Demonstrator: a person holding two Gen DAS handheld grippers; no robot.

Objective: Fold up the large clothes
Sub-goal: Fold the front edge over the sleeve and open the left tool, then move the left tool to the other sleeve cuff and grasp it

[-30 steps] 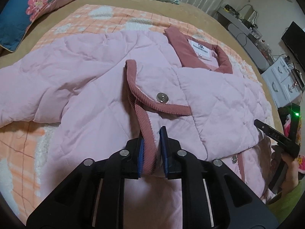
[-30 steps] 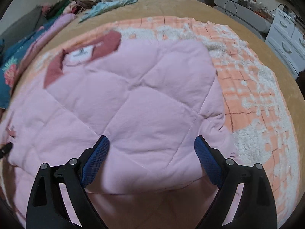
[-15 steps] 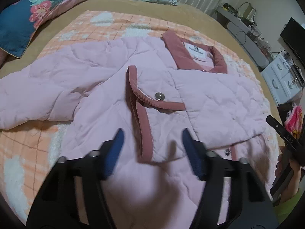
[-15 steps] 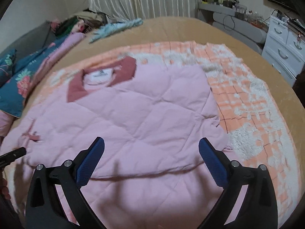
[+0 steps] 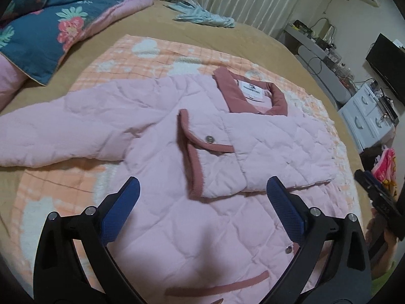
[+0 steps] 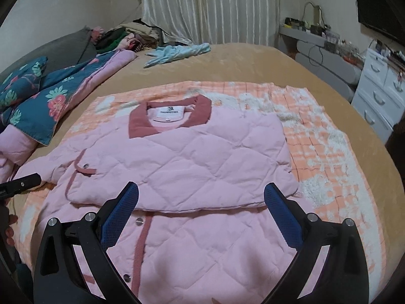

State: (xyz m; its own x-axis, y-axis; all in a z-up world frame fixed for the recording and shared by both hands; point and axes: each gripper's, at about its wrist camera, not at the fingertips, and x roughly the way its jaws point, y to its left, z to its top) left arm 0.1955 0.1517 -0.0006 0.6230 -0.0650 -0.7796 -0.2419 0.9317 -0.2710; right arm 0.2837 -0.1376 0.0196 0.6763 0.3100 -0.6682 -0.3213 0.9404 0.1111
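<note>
Left wrist view: looks forward and down between its own left gripper (image 5: 202,197), jaws spread, from above the near hem of the pink quilted jacket (image 5: 162,217), close, facing the curtain.
Right wrist view: same low, close stance behind the right gripper (image 6: 201,200), jaws spread, set further right.
Shared: jacket (image 6: 202,162), orange checked blanket (image 5: 157,53), floral quilt (image 6: 38,96).
</note>
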